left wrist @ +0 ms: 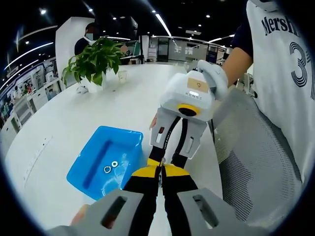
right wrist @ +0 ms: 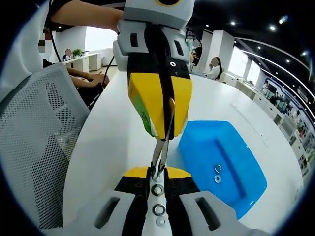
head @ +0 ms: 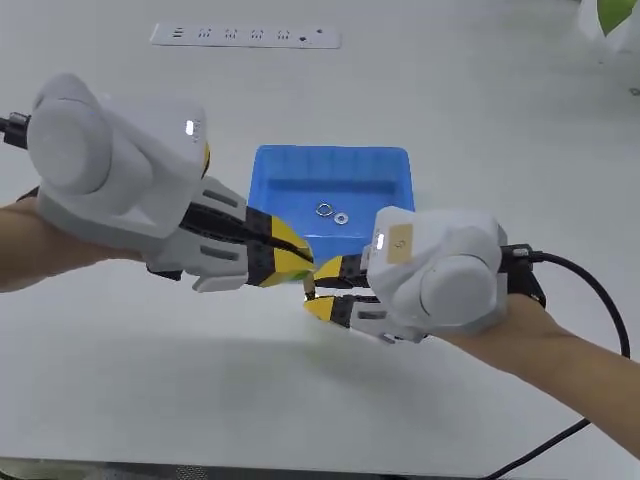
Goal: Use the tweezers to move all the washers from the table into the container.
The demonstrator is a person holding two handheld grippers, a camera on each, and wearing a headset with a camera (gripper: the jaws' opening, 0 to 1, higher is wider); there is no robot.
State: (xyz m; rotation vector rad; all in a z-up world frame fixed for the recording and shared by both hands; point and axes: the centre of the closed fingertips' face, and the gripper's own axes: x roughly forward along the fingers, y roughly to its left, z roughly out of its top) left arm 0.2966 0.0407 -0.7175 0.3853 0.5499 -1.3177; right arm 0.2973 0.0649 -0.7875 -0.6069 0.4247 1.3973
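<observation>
I see the container on the bench, just beyond both grippers. The left gripper and the right gripper meet nose to nose, with both sets of jaws clamped on the tweezers, whose long axis runs between them. Two washers lie in the container.

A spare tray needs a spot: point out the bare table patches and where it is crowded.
Crowded: the near side of the blue container, where the left gripper and right gripper meet on the tweezers. Bare: the table nearer than both; the band between the power strip and the container; the far right, beyond the cable.
</observation>
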